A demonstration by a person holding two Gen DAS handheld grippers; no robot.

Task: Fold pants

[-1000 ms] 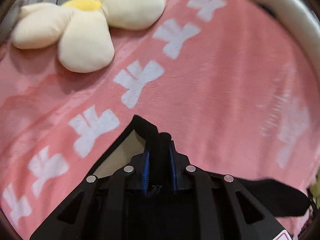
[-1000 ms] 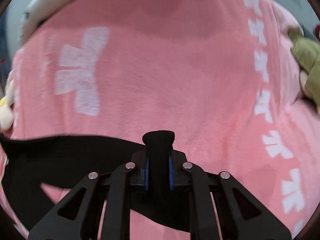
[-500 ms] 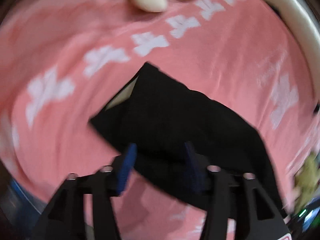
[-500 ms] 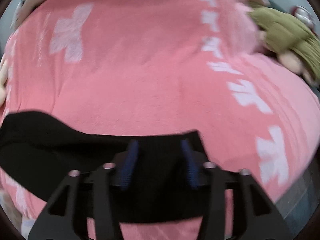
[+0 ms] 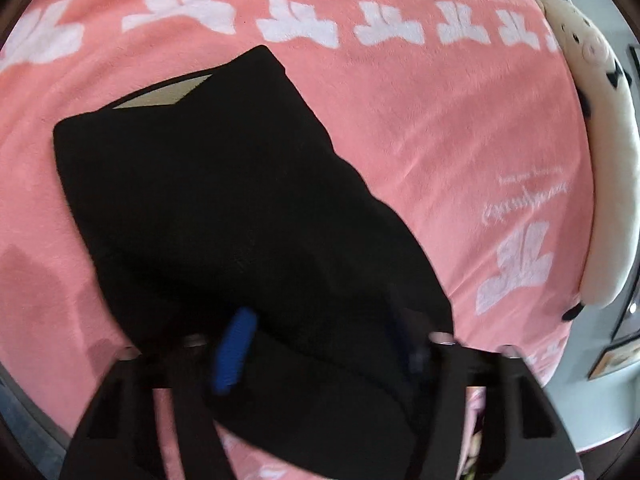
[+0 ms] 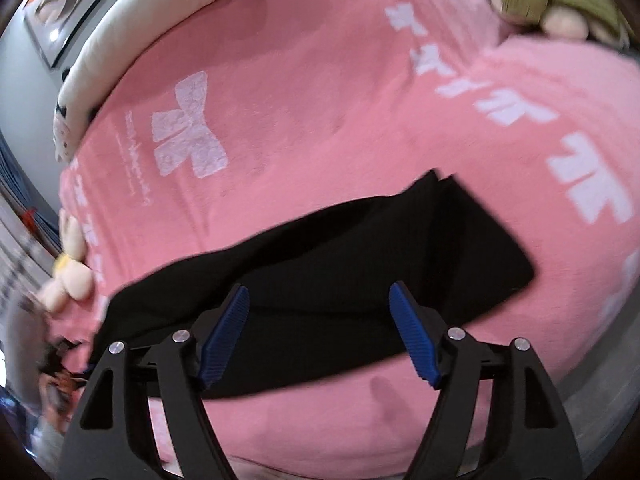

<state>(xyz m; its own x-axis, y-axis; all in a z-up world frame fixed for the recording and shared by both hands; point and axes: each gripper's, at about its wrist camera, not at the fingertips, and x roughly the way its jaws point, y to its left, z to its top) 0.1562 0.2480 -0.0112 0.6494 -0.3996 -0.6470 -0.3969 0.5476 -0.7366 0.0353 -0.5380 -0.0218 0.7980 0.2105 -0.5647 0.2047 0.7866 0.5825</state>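
Now both the left gripper (image 5: 320, 344) and right gripper (image 6: 318, 332) gape empty over the black pants (image 5: 224, 208); brushing them could disturb the fold.

A pink blanket (image 5: 420, 128) with white bows covers the bed — framed picture (image 6: 68, 4) on the grey wall.

The plain black fabric pants (image 5: 224, 208) are showing a strip of tan lining at one opening. The pink fleece blanket (image 5: 420, 120) is carrying rows of white bow shapes and faint white script. The long cream plush cow (image 5: 612, 200) is wearing black spots, and blue ribbed pads are lining the black fingers (image 6: 224, 336).
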